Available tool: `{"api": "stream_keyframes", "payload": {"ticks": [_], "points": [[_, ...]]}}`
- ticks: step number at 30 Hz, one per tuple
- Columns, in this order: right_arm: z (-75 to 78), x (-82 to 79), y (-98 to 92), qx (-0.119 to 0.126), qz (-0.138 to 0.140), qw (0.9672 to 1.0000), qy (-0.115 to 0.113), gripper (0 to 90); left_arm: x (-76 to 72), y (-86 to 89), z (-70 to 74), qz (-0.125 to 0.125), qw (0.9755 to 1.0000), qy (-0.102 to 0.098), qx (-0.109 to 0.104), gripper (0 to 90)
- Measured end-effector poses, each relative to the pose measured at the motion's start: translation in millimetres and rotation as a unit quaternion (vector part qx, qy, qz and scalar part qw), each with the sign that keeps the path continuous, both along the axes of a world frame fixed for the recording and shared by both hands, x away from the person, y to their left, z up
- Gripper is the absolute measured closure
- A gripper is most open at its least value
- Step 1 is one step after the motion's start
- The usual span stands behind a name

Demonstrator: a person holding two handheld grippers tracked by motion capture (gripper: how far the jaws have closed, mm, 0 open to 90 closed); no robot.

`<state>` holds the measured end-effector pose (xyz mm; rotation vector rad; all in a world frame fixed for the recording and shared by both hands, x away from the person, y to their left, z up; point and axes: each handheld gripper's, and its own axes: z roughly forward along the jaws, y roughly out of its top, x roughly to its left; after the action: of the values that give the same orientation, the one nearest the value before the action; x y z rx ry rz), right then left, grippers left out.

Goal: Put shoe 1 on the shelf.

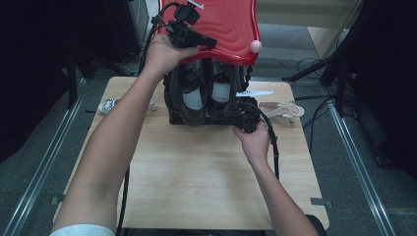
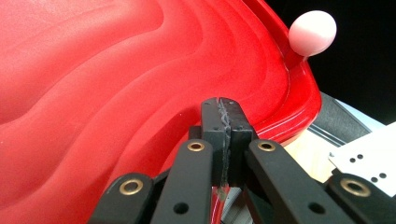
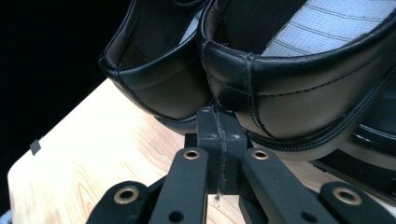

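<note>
A wavy red lid point(image 1: 228, 27) stands raised over a black case point(image 1: 173, 105) at the table's far edge. Two black leather shoes point(image 1: 193, 101) with pale insoles stand in the case. A pink ball knob point(image 2: 312, 32) sits at the lid's corner. My left gripper point(image 1: 211, 43) lies against the lid's left part. Its jaws point(image 2: 225, 109) are shut, with the tips against the red surface point(image 2: 116, 93). My right gripper point(image 1: 244, 112) is low at the case's front right. It point(image 3: 219, 116) is shut, and its tips touch just under a shoe heel point(image 3: 289, 112).
The wooden table point(image 1: 196, 187) has free room in front of the case. A white strip point(image 1: 254, 93) and a pale, spoon-shaped piece point(image 1: 285, 109) lie right of the case. A small pale object point(image 1: 108, 105) lies at the left edge. Stand legs and cables point(image 1: 319, 69) cross the floor at right.
</note>
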<state>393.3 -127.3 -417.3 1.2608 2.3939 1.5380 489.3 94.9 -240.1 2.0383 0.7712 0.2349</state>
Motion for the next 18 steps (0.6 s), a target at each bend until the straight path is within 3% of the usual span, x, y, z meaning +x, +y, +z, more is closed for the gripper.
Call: {"api": "stream_keyframes", "payload": {"ticks": [9,18], "points": [[1.7,4.5,-4.9,0.002,-0.011,0.9999,0.001,90.0,-0.2,-0.3,0.1,0.000,1.0000,-0.002,0.002,90.0],[4.4,16.2,-20.6,0.008,-0.050,0.9986,-0.011,90.0,0.1,-0.3,0.1,0.000,1.0000,-0.002,0.002,90.0]]}}
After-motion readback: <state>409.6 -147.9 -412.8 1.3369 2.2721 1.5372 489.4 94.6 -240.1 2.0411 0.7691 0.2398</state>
